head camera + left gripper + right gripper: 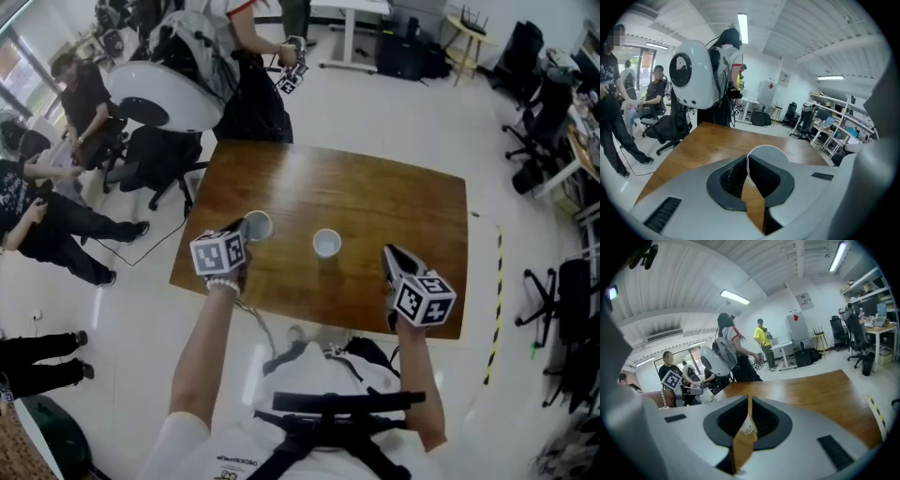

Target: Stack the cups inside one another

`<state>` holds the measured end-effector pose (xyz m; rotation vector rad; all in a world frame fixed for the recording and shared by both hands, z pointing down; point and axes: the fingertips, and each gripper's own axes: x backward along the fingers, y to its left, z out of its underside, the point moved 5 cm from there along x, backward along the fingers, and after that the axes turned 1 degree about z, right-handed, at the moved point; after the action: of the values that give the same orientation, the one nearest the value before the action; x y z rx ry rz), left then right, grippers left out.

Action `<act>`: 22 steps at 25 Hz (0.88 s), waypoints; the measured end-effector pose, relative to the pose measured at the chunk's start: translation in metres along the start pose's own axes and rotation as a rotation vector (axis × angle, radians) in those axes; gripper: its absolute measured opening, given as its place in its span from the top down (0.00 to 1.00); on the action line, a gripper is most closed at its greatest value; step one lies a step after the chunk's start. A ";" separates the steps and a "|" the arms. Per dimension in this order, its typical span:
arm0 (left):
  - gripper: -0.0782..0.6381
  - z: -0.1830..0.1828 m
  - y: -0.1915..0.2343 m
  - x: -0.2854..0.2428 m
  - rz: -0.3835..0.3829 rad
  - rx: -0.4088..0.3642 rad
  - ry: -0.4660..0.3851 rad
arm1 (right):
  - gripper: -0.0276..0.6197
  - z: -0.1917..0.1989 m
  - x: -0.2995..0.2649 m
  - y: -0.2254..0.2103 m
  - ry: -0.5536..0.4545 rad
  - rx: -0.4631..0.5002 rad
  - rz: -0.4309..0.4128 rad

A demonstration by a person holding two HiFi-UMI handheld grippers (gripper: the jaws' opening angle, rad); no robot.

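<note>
One cup pinched at left, one cup standing free at centre.
Left of centre, the left tool [242, 230] pinches the wall of a white cup [258, 225] between its jaws, over the left part of the brown wooden worktop [375, 197], mouth turned upward. Near the middle of the frame, a second white cup [326, 243] stands upright on the worktop, well apart from both tools. Lower right, the right tool [392, 255] has its jaws pressed together on nothing and points toward that second cup.
</note>
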<state>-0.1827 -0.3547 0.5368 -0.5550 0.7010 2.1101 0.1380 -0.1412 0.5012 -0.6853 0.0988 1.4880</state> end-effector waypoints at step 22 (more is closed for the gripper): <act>0.87 0.016 -0.168 -0.059 0.232 -0.256 0.128 | 0.90 0.009 0.032 -0.053 -0.031 -0.052 0.058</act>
<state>-0.0153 -0.2929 0.5366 -0.7866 0.5924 2.4168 0.1883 -0.1055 0.5123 -0.7057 0.0572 1.5605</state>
